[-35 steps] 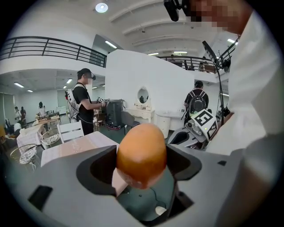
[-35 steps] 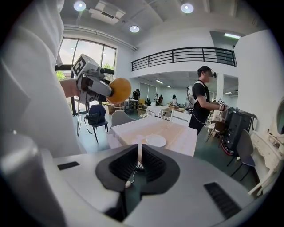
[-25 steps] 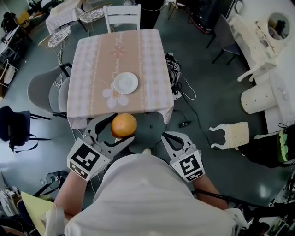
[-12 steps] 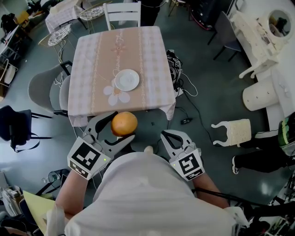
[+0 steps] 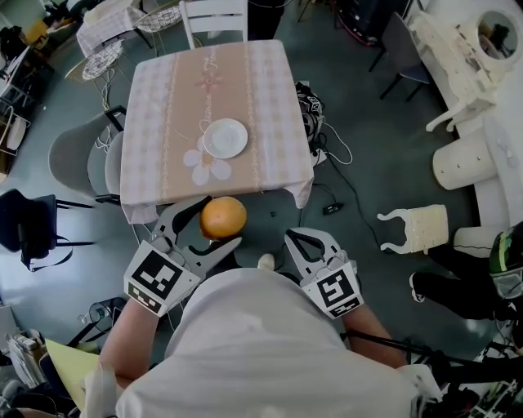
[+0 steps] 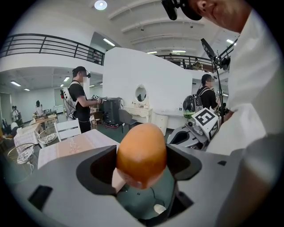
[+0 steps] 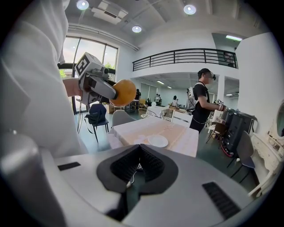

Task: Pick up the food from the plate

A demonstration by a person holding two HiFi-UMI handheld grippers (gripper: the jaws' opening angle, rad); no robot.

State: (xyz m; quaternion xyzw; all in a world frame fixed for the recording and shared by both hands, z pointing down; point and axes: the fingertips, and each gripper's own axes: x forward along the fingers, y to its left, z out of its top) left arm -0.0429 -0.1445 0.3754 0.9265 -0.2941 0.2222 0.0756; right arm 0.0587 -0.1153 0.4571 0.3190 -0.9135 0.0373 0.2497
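An orange [image 5: 223,218] [image 6: 141,153] [image 7: 124,91] hangs above the floor just in front of the table's near edge, with my left gripper [image 5: 206,229] [image 6: 141,164] shut on it. The white plate [image 5: 225,138] [image 7: 158,141] lies bare on the chequered tablecloth [image 5: 163,131] with nothing on it. My right gripper [image 5: 298,247] [image 7: 141,162] is shut with nothing between its jaws, held close to my body to the right of the orange.
Grey chairs [image 5: 78,159] stand at the table's left and a white chair [image 5: 214,18] at its far side. Cables [image 5: 323,147] trail on the floor to the right. White furniture [image 5: 478,73] fills the far right. Other people [image 6: 82,99] [image 7: 202,104] stand beyond the table.
The table and plate have slid a little further from me in the head view. Both grippers and the held orange keep their places relative to my body.
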